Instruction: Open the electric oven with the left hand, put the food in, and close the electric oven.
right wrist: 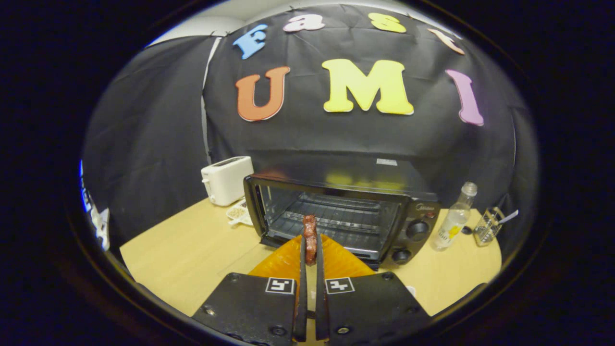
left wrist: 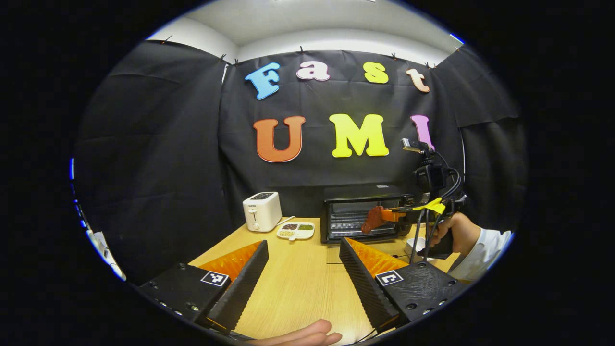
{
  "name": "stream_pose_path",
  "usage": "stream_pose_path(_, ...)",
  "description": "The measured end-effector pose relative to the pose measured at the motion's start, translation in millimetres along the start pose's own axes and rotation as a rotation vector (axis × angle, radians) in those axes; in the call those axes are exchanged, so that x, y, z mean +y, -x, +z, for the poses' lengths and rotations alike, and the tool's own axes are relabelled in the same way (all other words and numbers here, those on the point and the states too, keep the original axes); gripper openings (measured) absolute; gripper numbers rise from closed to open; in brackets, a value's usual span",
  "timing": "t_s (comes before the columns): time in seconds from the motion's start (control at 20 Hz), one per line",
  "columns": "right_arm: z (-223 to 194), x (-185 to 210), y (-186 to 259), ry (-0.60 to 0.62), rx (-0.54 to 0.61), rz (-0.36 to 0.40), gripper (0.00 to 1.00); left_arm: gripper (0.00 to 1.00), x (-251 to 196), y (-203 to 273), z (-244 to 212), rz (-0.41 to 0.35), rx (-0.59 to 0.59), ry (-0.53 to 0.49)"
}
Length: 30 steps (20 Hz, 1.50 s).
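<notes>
The black electric oven (left wrist: pixel 365 211) stands at the back of the wooden table with its door down and its wire rack (right wrist: pixel 336 218) exposed. My right gripper (right wrist: pixel 310 252) is shut on a reddish-brown piece of food (right wrist: pixel 310 235), held upright just in front of the oven's opening. In the left gripper view that same gripper (left wrist: pixel 387 215) and the food (left wrist: pixel 372 220) hang before the oven mouth, held by a hand in a white sleeve (left wrist: pixel 456 230). My left gripper (left wrist: pixel 302 262) stands open and holds nothing, low over the table, well short of the oven.
A white toaster (left wrist: pixel 262 211) and a compartment dish of grains (left wrist: pixel 296 231) sit left of the oven. Right of it stand a clear bottle (right wrist: pixel 454 216) and a glass with a spoon (right wrist: pixel 487 226). Fingers of a hand (left wrist: pixel 307 336) show at the near edge.
</notes>
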State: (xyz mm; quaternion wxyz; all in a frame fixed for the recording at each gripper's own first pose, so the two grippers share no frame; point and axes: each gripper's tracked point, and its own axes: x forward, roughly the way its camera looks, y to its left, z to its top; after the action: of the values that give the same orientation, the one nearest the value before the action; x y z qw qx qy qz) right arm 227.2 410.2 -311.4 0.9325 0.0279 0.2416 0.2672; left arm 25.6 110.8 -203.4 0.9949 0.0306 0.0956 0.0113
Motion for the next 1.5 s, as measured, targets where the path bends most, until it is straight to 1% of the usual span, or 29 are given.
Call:
stream_pose_path(0.1, 5.3, 5.4, -16.5, -0.121, -0.017, 0.018, 0.1, 0.95, 11.7, 4.3, 5.6, 0.034, -0.019, -0.031)
stream_pose_path(0.25, 14.6, 4.8, -45.2, -0.395, -0.023, 0.036, 0.1, 0.95, 28.0, 5.2, 7.6, 0.089, -0.025, -0.046)
stream_pose_path(0.3, 14.9, 2.7, -54.4, -0.491, -0.019, 0.047, 0.1, 0.95, 32.2, 5.2, 6.7, 0.104, -0.012, -0.032)
stream_pose_path(0.4, 10.6, -7.0, -75.3, -0.645, -0.016, 0.06, 0.1, 0.95, 30.2, 9.5, 3.7, 0.093, 0.001, 0.017)
stream_pose_path(0.45, 9.2, -14.0, -85.7, -0.7, -0.029, 0.058, 0.1, 0.95, 30.6, 11.0, 4.4, 0.093, 0.001, 0.034)
stream_pose_path(0.55, 6.0, -32.5, -109.7, -0.766, -0.05, 0.021, 0.1, 0.95, 35.3, 11.1, 1.6, 0.098, 0.005, 0.038)
stream_pose_path(0.6, 6.4, -38.1, -119.3, -0.79, -0.08, 0.032, 0.1, 0.95, 37.6, 11.5, -0.5, 0.103, 0.007, 0.036)
stream_pose_path(0.7, 5.6, -44.5, -128.4, -0.796, -0.112, 0.03, 0.11, 0.95, 36.4, 9.2, -4.6, 0.098, 0.016, 0.035)
stream_pose_path(0.8, 0.2, -51.6, -131.5, -0.762, -0.124, -0.007, 0.14, 0.95, 33.7, 7.1, -13.5, 0.091, 0.041, 0.035)
stream_pose_path(0.9, -7.3, -55.3, -129.8, -0.703, -0.106, -0.039, 0.19, 0.95, 37.5, 7.4, -19.6, 0.102, 0.055, 0.033)
stream_pose_path(0.95, -10.7, -56.6, -130.8, -0.673, -0.094, -0.052, 0.25, 0.95, 37.0, 5.2, -18.7, 0.102, 0.049, 0.038)
stream_pose_path(1.0, -15.7, -57.8, -129.9, -0.647, -0.075, -0.077, 0.28, 0.95, 37.3, 5.7, -20.4, 0.101, 0.053, 0.044)
stream_pose_path(1.05, -17.1, -61.1, -131.8, -0.613, -0.071, -0.092, 0.35, 0.95, 34.3, 6.1, -23.2, 0.095, 0.059, 0.05)
stream_pose_path(1.1, -18.0, -56.7, -128.0, -0.573, -0.066, -0.074, 0.46, 0.95, 33.2, 5.8, -26.1, 0.09, 0.064, 0.054)
stream_pose_path(1.15, -19.2, -53.8, -125.2, -0.529, -0.052, -0.062, 0.67, 0.95, 30.6, 5.3, -26.6, 0.08, 0.064, 0.059)
stream_pose_path(1.25, -24.3, -49.6, -116.9, -0.456, -0.034, -0.065, 0.89, 0.95, 20.6, 7.8, -30.0, 0.038, 0.072, 0.074)
stream_pose_path(1.4, -19.9, -43.8, -99.1, -0.414, -0.058, -0.032, 0.89, 0.95, 18.2, 8.3, -33.4, 0.022, 0.072, 0.074)
stream_pose_path(1.5, -19.8, -42.0, -84.7, -0.376, -0.061, -0.036, 0.94, 0.95, 21.5, 7.5, -38.0, 0.031, 0.079, 0.065)
